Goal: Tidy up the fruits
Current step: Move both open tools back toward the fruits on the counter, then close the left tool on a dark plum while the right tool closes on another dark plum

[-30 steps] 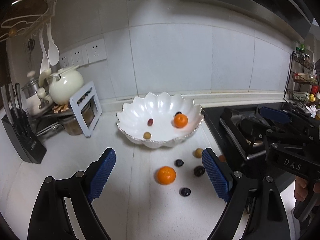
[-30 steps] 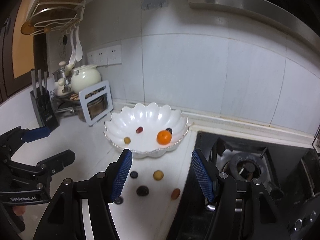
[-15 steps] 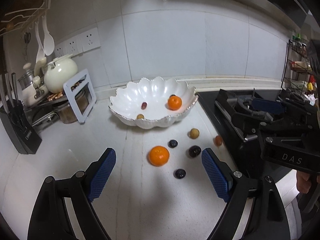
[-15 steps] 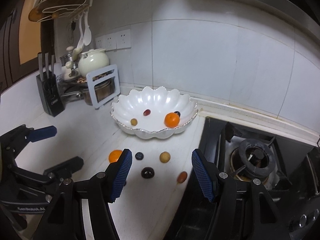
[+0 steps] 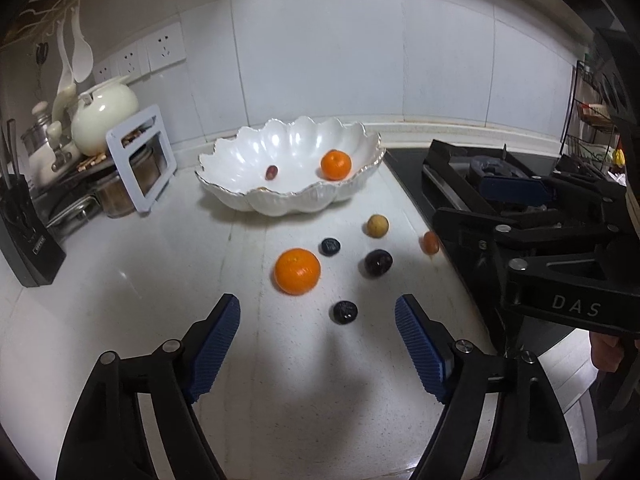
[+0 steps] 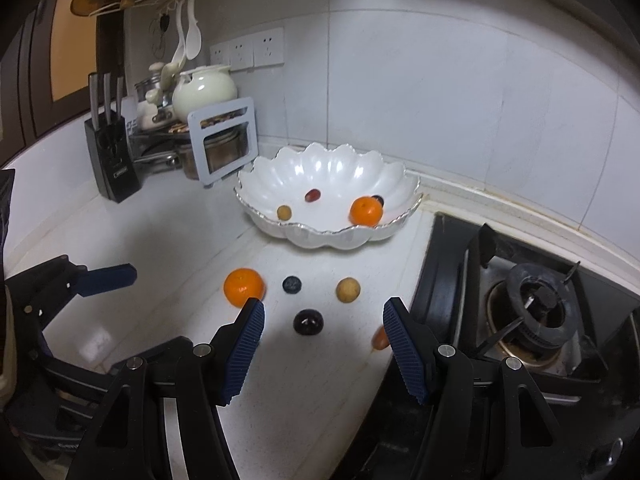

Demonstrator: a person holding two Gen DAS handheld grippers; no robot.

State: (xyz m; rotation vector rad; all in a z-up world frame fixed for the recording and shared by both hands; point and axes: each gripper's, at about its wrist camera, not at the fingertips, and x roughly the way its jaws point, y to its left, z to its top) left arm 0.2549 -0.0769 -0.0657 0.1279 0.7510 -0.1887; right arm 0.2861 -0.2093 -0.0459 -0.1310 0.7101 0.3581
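Note:
A white scalloped bowl (image 5: pixel 240 192) (image 6: pixel 260 184) stands at the back of the counter and holds a mandarin (image 5: pixel 336 165) (image 6: pixel 365 211), a red grape (image 5: pixel 271 172) (image 6: pixel 312 195) and a yellow fruit (image 6: pixel 284 212). Loose on the counter lie a mandarin (image 5: pixel 297 271) (image 6: pixel 244 287), a blueberry (image 5: pixel 330 247) (image 6: pixel 291 284), a dark plum (image 5: pixel 378 263) (image 6: pixel 307 321), a yellow fruit (image 5: pixel 377 225) (image 6: pixel 347 290), a small orange fruit (image 5: pixel 430 243) (image 6: pixel 379 338) and a dark berry (image 5: pixel 345 312). My left gripper (image 5: pixel 318 354) is open and empty above the counter before them. My right gripper (image 6: pixel 323 354) is open and empty, near the plum.
A gas stove (image 6: pixel 532 304) (image 5: pixel 472 176) borders the counter on the right. A knife block (image 6: pixel 112 160) (image 5: pixel 24 240), a white rack (image 6: pixel 222 140) (image 5: pixel 140 160) with a pot and a teapot (image 6: pixel 204 90) (image 5: pixel 104 116) stand at the back left.
Both grippers have tilted down and come closer to the loose fruits on the counter. Both stayed open. No fruit has moved.

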